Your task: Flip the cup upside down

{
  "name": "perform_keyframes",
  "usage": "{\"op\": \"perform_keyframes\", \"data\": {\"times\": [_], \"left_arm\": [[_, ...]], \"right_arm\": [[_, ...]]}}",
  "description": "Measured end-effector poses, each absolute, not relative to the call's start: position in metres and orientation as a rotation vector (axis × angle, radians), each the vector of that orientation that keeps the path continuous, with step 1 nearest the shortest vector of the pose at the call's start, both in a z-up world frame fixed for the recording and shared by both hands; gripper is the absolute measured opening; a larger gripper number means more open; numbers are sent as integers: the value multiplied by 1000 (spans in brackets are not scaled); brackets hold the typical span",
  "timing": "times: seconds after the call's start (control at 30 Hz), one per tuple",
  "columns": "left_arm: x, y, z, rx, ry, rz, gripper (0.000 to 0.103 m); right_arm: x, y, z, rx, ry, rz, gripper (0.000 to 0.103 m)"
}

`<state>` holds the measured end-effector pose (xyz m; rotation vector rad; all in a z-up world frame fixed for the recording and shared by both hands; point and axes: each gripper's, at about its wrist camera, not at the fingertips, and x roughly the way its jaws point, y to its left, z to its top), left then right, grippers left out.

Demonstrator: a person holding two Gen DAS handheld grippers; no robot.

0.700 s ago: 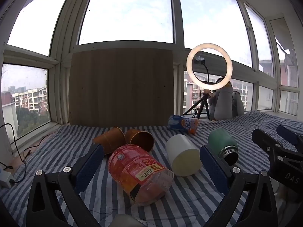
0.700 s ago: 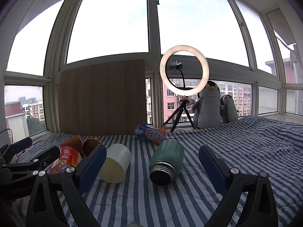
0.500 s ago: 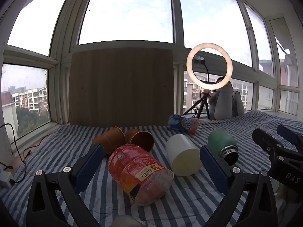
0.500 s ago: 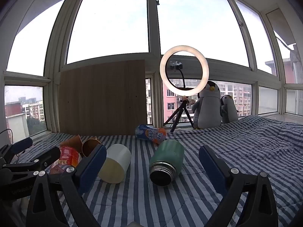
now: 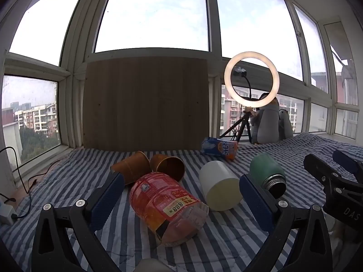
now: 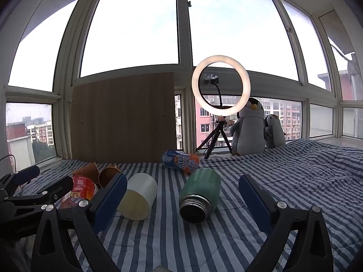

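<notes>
2 brown cups (image 5: 169, 168), 1 white cup (image 5: 219, 187), 1 flask (image 5: 268, 176), 1 jar (image 5: 164, 204), 1 can (image 5: 220, 147) (2 penguins (image 6: 250, 131) behind)

On the bed (image 5: 68, 181), all vessels lie on their sides. From my left tongs (image 5: 181, 195): a bottle (image 5: 165, 206) lies nearest, between the fingers; two paper cups (image 5: 147, 165) lie touching behind it; a cup (image 5: 219, 187) lies to its right; a flask (image 5: 268, 174) lies right of that. A can (image 5: 220, 147) lies behind the cup. A board (image 5: 145, 104) stands behind everything; ring light (image 5: 251, 79) and penguins (image 5: 270, 122) stand right of it. My right tongs (image 6: 181, 200) frame the flask.
</notes>
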<state>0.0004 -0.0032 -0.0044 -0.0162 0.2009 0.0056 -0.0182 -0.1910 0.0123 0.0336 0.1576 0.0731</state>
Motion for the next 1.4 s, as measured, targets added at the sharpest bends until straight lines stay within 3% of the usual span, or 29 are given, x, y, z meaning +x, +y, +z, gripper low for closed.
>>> {"op": "perform_keyframes", "data": {"times": [1.4], "left_arm": [[0,1,-3,-25,200,11,103]], "right_arm": [[-18,-191,12,34,155,73,98]]}}
